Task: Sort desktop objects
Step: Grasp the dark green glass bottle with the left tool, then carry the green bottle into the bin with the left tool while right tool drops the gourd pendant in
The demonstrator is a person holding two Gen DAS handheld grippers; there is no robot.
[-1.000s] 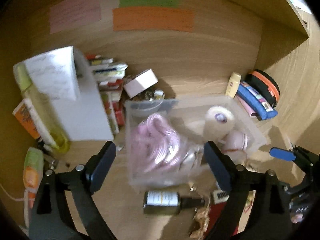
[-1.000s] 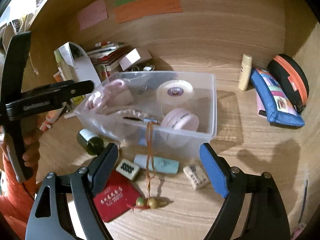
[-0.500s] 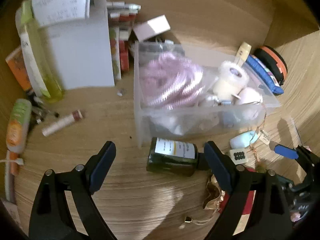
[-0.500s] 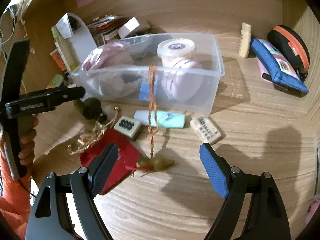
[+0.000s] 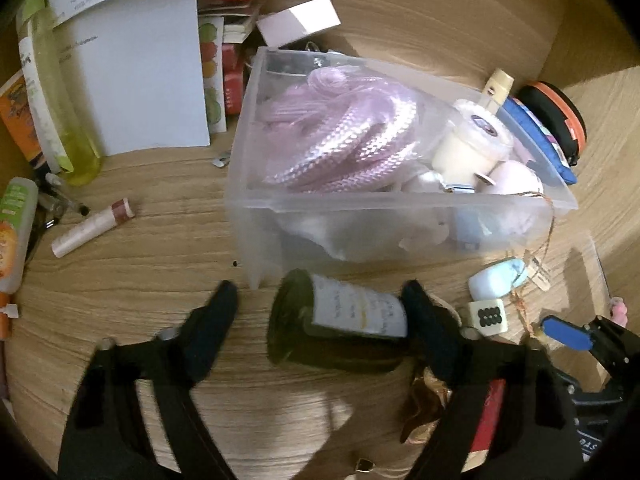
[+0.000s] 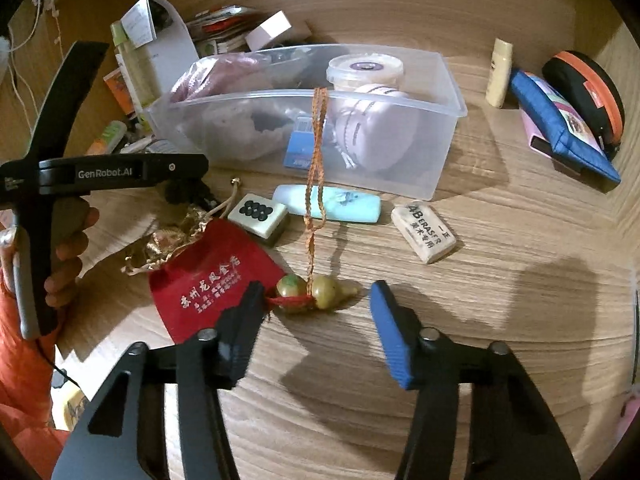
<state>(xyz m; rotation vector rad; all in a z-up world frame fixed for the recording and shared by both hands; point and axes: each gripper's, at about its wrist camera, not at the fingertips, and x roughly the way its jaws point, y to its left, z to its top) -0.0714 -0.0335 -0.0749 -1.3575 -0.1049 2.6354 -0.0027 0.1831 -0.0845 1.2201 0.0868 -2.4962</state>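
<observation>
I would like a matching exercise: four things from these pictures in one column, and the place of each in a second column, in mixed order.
Things:
1. dark green bottle
2. gourd charm
3. pink rope
4. eraser

Places:
A. inside the clear box
B. on the desk, right of the pale blue tube
C. between the left gripper's jaws
D. between the right gripper's jaws

Pairs: 1-C, 2-D, 3-A, 4-B

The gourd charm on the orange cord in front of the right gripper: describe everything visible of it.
The glossy olive-tan gourd charm lies on its side on the wooden desk, its two bulbs tied at the waist with red thread. Its braided orange cord runs up over the clear plastic bin's rim. It lies between the open right gripper fingers, beside the red pouch.
</observation>
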